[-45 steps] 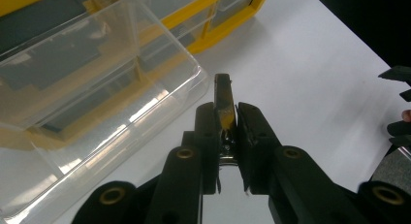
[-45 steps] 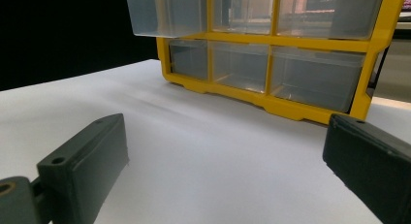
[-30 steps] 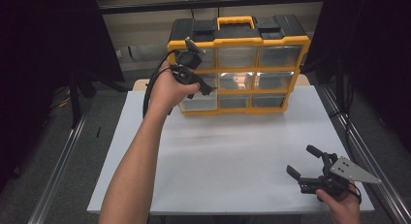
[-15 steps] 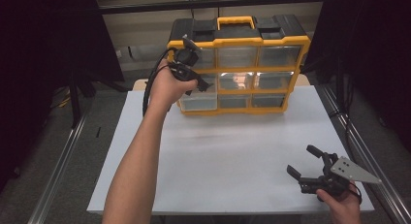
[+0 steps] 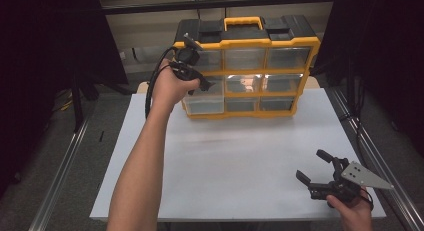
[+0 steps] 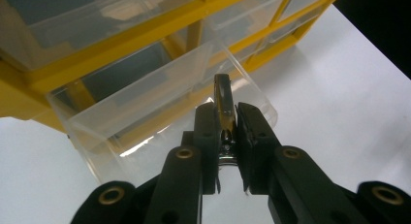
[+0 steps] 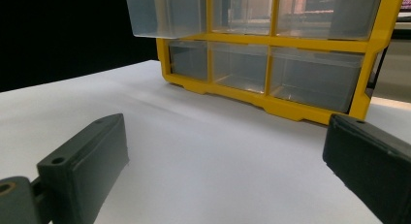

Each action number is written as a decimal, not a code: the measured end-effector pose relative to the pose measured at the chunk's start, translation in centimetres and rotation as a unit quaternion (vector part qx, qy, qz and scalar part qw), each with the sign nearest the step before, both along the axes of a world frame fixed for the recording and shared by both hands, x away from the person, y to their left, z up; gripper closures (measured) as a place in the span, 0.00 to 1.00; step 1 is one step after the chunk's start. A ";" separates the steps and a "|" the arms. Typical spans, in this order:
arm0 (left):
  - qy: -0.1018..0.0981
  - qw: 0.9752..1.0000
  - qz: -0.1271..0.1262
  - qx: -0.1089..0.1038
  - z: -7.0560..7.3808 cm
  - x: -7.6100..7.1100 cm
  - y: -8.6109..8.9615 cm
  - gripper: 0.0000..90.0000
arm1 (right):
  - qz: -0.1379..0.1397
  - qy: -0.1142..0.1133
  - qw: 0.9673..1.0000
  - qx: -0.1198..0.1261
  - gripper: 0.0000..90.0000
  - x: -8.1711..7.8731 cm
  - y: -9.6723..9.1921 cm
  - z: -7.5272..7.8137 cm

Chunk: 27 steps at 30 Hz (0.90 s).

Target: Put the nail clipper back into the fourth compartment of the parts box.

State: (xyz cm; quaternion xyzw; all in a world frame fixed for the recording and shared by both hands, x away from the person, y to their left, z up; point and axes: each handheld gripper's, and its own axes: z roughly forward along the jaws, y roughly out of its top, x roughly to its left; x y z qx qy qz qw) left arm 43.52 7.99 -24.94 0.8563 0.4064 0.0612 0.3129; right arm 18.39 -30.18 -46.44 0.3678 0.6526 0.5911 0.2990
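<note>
So my left gripper (image 6: 224,136) is clamped on a small metal clip (image 6: 223,100), thin and shiny with a brassy edge, held right above the pulled-out clear drawer (image 6: 160,100) of the yellow organizer (image 5: 245,66) at the back of the table (image 5: 235,156). In the high view that's the left column, middle row. The clip looks light and stiff, and I'd bet it's slippery too: smooth metal pinched on its flat sides, standing edge-up between the pads. I reckon a grip across the flats near the middle is the way to go, since the edges would skate. The drawer is thin plastic, probably flexes if bumped, so I'd keep clear of its front wall. Right gripper (image 5: 327,180) sits near the front right corner, jaws spread wide, holding nothing.
</note>
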 end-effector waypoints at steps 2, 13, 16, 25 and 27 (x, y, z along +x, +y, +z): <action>-0.001 1.000 0.006 -0.005 -0.1 0.1 0.0 0.89 | 0.000 0.000 1.000 0.000 0.02 0.0 0.0 0.0; -0.009 1.000 0.011 0.007 -0.7 0.6 -0.3 0.89 | 0.001 0.000 1.000 0.001 0.02 0.0 0.0 0.0; -0.010 1.000 0.011 0.009 -0.7 0.6 -0.5 0.89 | 0.002 -0.001 1.000 0.002 0.02 0.0 -0.1 0.0; -0.010 1.000 0.009 0.018 -1.4 0.9 -0.9 0.89 | 0.002 -0.001 1.000 0.003 0.02 0.0 -0.1 0.0; -0.012 1.000 0.009 0.019 -1.6 1.0 -0.9 0.89 | 0.002 -0.001 1.000 0.003 0.02 0.0 -0.1 0.0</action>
